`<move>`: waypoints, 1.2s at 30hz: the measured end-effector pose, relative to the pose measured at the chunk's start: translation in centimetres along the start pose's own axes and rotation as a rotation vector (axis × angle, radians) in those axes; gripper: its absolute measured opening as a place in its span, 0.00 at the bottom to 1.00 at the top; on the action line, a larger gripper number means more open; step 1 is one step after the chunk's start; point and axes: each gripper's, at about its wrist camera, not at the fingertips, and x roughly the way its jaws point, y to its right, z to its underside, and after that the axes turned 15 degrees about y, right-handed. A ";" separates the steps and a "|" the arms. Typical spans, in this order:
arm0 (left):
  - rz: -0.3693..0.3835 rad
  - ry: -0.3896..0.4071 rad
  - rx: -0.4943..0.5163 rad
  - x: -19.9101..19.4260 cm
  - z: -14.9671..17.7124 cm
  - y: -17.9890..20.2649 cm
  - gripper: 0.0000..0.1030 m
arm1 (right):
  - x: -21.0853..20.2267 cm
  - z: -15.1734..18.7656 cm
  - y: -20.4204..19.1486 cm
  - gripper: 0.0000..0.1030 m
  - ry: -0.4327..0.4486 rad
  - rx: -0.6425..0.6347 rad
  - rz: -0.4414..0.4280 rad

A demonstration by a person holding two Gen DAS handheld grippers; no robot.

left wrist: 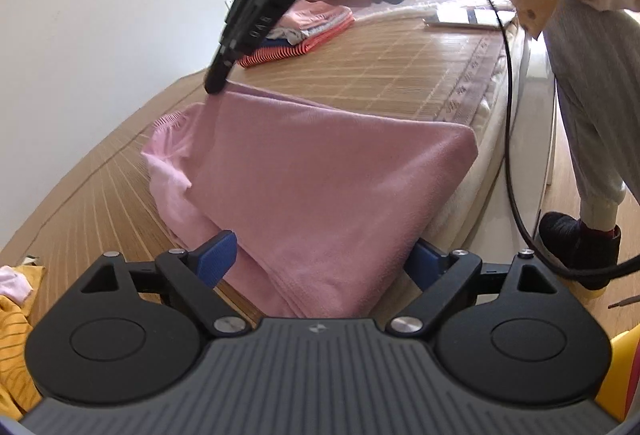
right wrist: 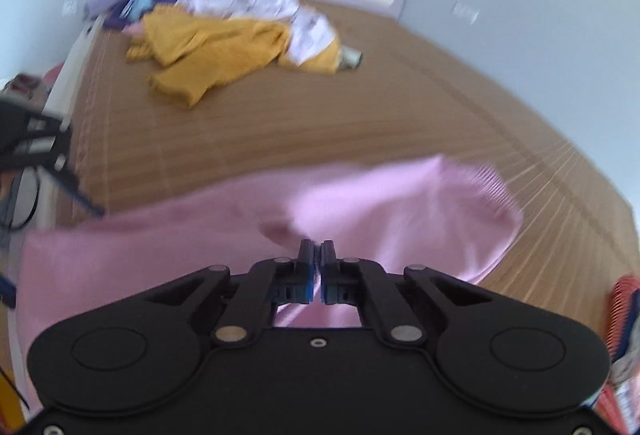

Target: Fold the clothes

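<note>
While your right tool [right wrist: 316,255] pinches the soft, limp pink fleece garment [left wrist: 320,187] at its far corner, your left tool [left wrist: 320,255] straddles the near edge, unclosed.

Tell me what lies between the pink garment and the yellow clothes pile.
In the right wrist view, only bare woven mat lies between the pink garment and the yellow clothes pile; nothing else sits on that stretch.
</note>
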 end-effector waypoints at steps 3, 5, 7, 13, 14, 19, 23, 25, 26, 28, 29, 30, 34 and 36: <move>-0.025 0.015 -0.005 -0.2 -0.4 -0.5 0.89 | -0.2 -1.3 1.7 0.03 0.042 0.006 0.045; -0.022 0.013 -0.018 -0.1 -0.3 -0.8 0.89 | 0.2 -1.6 3.1 0.03 0.044 0.047 0.050; -0.026 0.002 -0.024 0.2 -0.1 -0.8 0.89 | 1.0 -1.4 4.6 0.03 0.026 0.114 0.035; -0.007 -0.015 -0.023 0.5 0.5 -0.4 0.89 | 4.3 4.1 7.0 0.23 -0.048 0.272 0.064; -0.004 -0.016 -0.030 0.6 0.5 -0.5 0.89 | 4.3 5.0 7.7 0.32 -0.055 0.360 0.031; -0.006 -0.022 -0.055 1.1 0.7 -1.0 0.89 | 3.1 6.3 8.2 0.71 0.020 0.490 -0.057; -0.007 -0.021 -0.070 1.0 0.5 -1.2 0.89 | 3.9 6.1 7.1 0.71 -0.006 0.408 -0.075; -0.007 -0.020 -0.077 1.0 0.5 -1.3 0.89 | 4.3 6.1 6.5 0.71 -0.019 0.374 -0.075; -0.006 -0.019 -0.079 1.0 0.6 -1.4 0.89 | 4.4 6.1 6.1 0.66 -0.024 0.356 -0.074; -0.006 -0.017 -0.085 1.2 0.7 -1.5 0.89 | 4.1 6.0 5.3 0.53 -0.024 0.301 -0.058; -0.004 -0.016 -0.087 1.3 0.7 -1.6 0.89 | 4.0 5.8 4.9 0.45 -0.030 0.276 -0.057; -0.003 -0.015 -0.091 1.3 0.8 -1.6 0.89 | 4.0 5.6 4.5 0.42 -0.034 0.246 -0.056; 0.000 -0.011 -0.108 1.8 1.3 -1.9 0.89 | 3.7 4.7 2.6 0.12 -0.048 0.119 -0.036; -0.004 -0.005 -0.108 1.8 1.4 -2.0 0.89 | 3.6 4.4 2.0 0.10 -0.049 0.087 -0.030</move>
